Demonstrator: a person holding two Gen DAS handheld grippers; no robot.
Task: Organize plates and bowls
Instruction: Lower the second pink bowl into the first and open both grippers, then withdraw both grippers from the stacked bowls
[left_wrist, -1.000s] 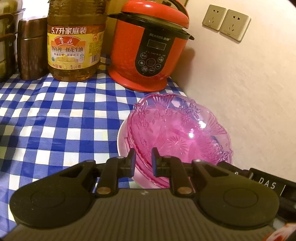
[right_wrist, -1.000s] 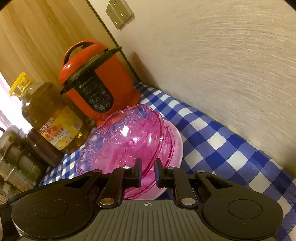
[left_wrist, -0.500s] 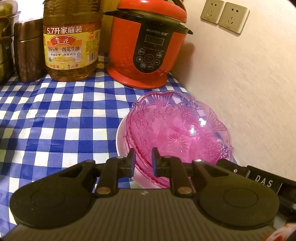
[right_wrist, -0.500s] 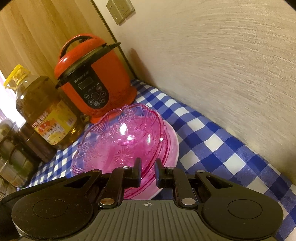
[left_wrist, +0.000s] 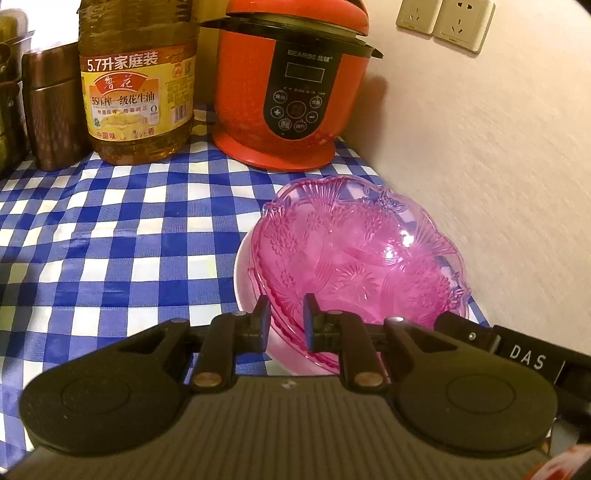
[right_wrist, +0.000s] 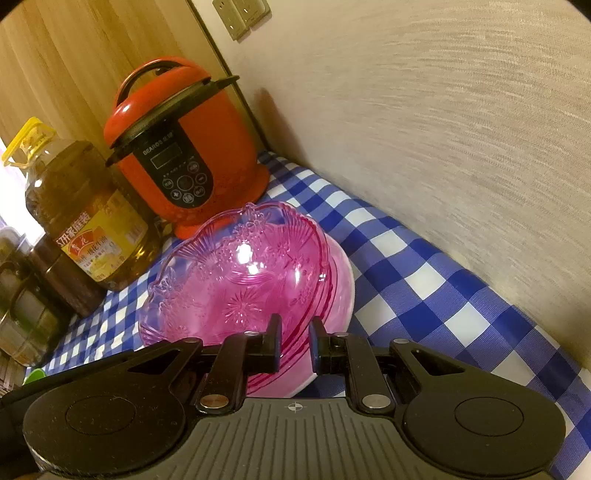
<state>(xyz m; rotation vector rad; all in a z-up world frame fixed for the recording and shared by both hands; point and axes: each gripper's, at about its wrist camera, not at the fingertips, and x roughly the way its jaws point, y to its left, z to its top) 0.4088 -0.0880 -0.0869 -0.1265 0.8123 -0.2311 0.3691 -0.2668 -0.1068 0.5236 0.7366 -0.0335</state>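
A stack of pink cut-glass bowls (left_wrist: 354, 258) sits nested on a pale pink plate (left_wrist: 243, 280), on the blue checked tablecloth (left_wrist: 110, 240) close to the wall. My left gripper (left_wrist: 286, 321) is shut on the stack's near rim, which passes between its fingertips. In the right wrist view the same bowls (right_wrist: 240, 291) and plate (right_wrist: 345, 288) look tilted. There my right gripper (right_wrist: 295, 341) is also shut on the rim, which runs through its narrow gap. A black housing marked DAS (left_wrist: 524, 356) shows at the right of the left wrist view.
A red pressure cooker (left_wrist: 291, 81) stands just behind the stack. A large oil bottle (left_wrist: 136, 92) and a brown canister (left_wrist: 51, 107) stand to its left. The wall (left_wrist: 480, 184) with sockets (left_wrist: 443, 18) runs close along the right. Jars (right_wrist: 22, 314) crowd the far left.
Both grippers keep the same grip on the stack's rim. Only the view has shifted slightly.
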